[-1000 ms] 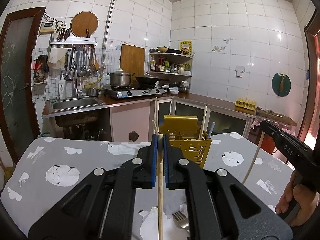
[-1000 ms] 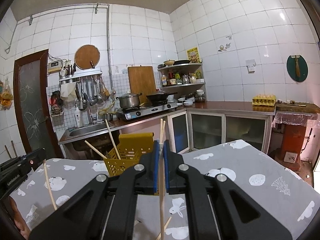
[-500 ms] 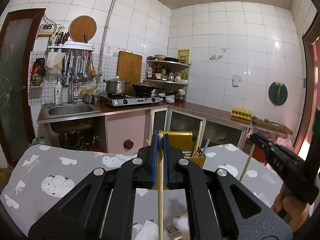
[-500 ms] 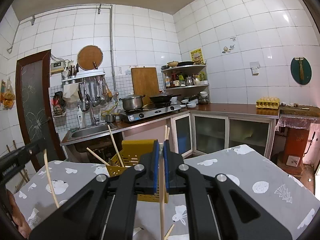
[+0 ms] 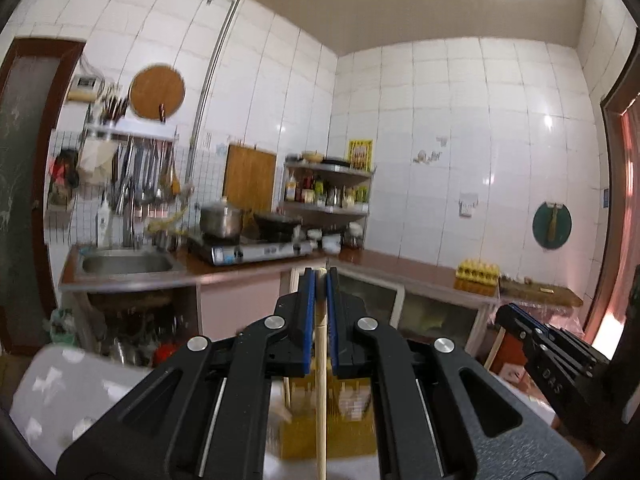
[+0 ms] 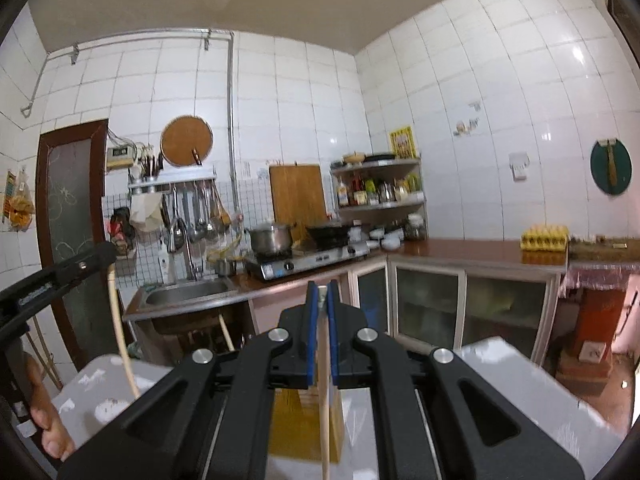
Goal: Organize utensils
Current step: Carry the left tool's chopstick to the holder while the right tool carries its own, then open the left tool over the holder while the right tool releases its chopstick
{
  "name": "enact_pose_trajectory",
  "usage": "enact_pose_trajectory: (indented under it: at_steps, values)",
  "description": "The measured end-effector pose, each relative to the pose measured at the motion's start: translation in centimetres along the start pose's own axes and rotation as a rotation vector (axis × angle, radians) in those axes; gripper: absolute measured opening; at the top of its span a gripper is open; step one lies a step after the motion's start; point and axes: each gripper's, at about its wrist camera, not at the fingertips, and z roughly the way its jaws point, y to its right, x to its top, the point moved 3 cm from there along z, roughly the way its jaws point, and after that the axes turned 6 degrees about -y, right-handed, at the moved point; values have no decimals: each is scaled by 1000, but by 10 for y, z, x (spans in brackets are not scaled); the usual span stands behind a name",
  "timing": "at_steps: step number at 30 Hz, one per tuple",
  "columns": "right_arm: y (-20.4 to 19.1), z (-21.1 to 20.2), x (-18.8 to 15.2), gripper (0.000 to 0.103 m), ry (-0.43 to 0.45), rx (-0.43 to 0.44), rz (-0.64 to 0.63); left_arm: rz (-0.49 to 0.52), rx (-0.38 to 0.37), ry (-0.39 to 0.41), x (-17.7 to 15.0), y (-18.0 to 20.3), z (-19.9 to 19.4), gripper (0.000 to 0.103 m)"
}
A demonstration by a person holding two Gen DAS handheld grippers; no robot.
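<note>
My left gripper (image 5: 320, 274) is shut on a pale wooden chopstick (image 5: 320, 392) that hangs down between the blue pads. Below it, mostly hidden by the jaws, is the yellow slotted utensil holder (image 5: 304, 436) with a chopstick (image 5: 286, 392) standing in it. My right gripper (image 6: 321, 290) is shut on another wooden chopstick (image 6: 324, 420), held above the same yellow holder (image 6: 294, 428). The left gripper also shows in the right wrist view (image 6: 60, 276) with its chopstick (image 6: 122, 340). The right gripper shows in the left wrist view (image 5: 532, 340).
The grey patterned tablecloth (image 6: 532, 392) covers the table under both grippers. Behind it run a sink (image 6: 188, 294), a gas stove with a pot (image 6: 272, 238) and a wok, glass-door cabinets (image 6: 460, 300) and an egg tray (image 6: 545, 236).
Both grippers have risen and tilted upward, still shut on their chopsticks. The yellow holder has dropped low in both views and is now largely hidden behind the jaws.
</note>
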Motion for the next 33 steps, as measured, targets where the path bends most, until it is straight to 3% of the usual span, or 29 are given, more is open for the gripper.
enact_pose_trajectory:
  at_steps: [5,9,19,25,29,30,31,32,33]
  values:
    - [-5,26,38,5,53,2,1,34,4,80,33,14,34,4]
    - [-7,54,42,5,63,4,20,44,20,102,33,17,69,5]
    - [7,131,-13,5,-3,-7,37,60,66,14,-35,5,153,5]
    - [7,153,-44,5,-128,3,-12,23,81,-69,-63,-14,169,5]
    - [7,154,-50,6,-210,-21,-65,-5,102,-120,-64,-27,165,6]
    - [9,151,-49,7,-237,-29,-66,-18,106,-133,-62,-31,161,11]
    - [11,148,-46,13,-256,-37,-63,-46,106,-152,-58,-37,155,26]
    - [15,143,-44,38,-275,-47,-54,-65,105,-161,-55,-41,151,37]
    - [20,136,-41,53,-283,-61,-43,-88,113,-161,-50,-46,141,56]
